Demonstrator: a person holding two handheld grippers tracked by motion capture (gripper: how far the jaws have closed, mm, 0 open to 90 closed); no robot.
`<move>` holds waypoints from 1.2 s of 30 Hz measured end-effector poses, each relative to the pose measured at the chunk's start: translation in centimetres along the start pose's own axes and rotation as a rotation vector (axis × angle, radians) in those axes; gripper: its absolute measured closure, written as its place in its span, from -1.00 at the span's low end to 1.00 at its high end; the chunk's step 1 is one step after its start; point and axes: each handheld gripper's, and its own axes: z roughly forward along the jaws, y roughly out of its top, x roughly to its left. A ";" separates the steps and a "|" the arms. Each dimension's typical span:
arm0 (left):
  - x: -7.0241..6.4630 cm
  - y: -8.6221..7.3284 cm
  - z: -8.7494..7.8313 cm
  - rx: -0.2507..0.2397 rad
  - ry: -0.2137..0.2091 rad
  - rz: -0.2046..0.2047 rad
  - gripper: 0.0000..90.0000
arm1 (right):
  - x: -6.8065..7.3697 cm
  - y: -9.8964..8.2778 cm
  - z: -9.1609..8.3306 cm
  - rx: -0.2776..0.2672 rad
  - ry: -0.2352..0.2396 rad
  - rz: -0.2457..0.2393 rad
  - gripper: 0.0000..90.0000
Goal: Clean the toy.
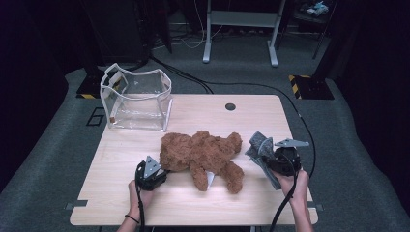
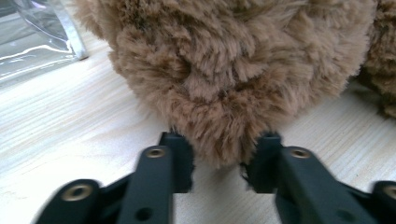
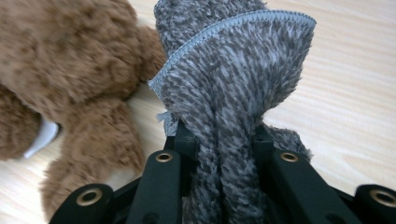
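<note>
At the bottom left of the high view my left gripper [image 1: 159, 172] has its jaws set either side of a plush bulge of the brown teddy bear [image 1: 203, 155], pressing into the fur, so I read it as clamped there. At the lower right my right gripper [image 1: 265, 157] is clamped on a bunched grey fleece cloth [image 1: 258, 145], lifted off the wooden table [image 1: 121, 193]. The bear lies mid-frame between both hands, long axis left to right, its head seemingly towards the cloth. Farther back, upper left, stands the clear plastic bag [image 1: 138, 99].
</note>
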 end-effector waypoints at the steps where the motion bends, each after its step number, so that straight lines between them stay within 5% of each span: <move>1: 0.0 0.0 0.0 0.000 0.000 0.000 0.62 | 0.0 0.0 0.0 0.000 0.000 0.000 0.63; 9: 0.2 0.1 0.2 0.011 0.000 0.008 0.81 | 2.5 3.6 -0.2 -0.027 0.060 -0.066 0.63; 18: 0.3 0.1 0.2 0.018 -0.009 0.000 0.85 | 8.6 8.5 2.0 -0.029 0.178 -0.197 0.63; 25: 0.5 0.1 0.2 0.020 -0.026 -0.011 0.85 | 11.6 9.9 4.2 -0.018 0.258 -0.237 0.63; 36: 0.5 0.4 0.7 0.009 -0.036 -0.027 0.87 | 13.7 11.1 6.1 -0.013 0.320 -0.265 0.63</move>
